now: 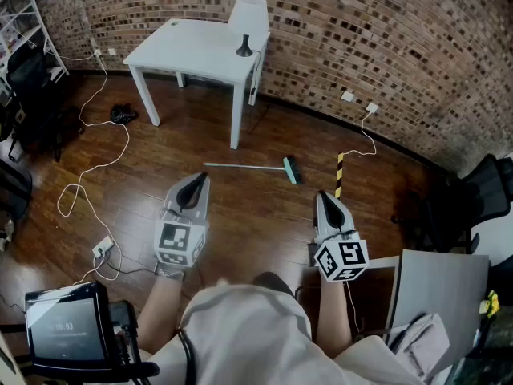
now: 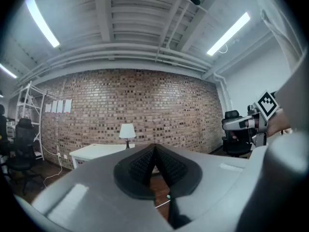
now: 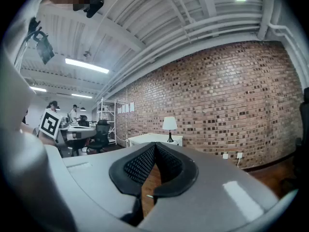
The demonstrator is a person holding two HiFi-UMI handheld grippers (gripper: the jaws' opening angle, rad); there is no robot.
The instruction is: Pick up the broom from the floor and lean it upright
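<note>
In the head view, the left gripper (image 1: 195, 181) and the right gripper (image 1: 324, 196) are held out side by side above the dark wooden floor (image 1: 240, 215), both with jaws pressed together and nothing between them. The hands under the marker cubes are mostly hidden. The thin, pale-handled broom with a teal head (image 1: 248, 167) lies flat on the floor just ahead of the 2 grippers, between them and the white square table (image 1: 192, 50); its bristles are too small to make out. A white-shaded lamp (image 1: 248, 21) stands on the table's far corner.

In the left gripper view, the black ribbed pads (image 2: 145, 166) meet at the tips. The gripper's grey body covers most of the floor, so the broom cannot be clearly picked out.

In the right gripper view, the pads (image 3: 140, 166) are likewise closed and empty, with only a sliver of floor showing below them.
</note>
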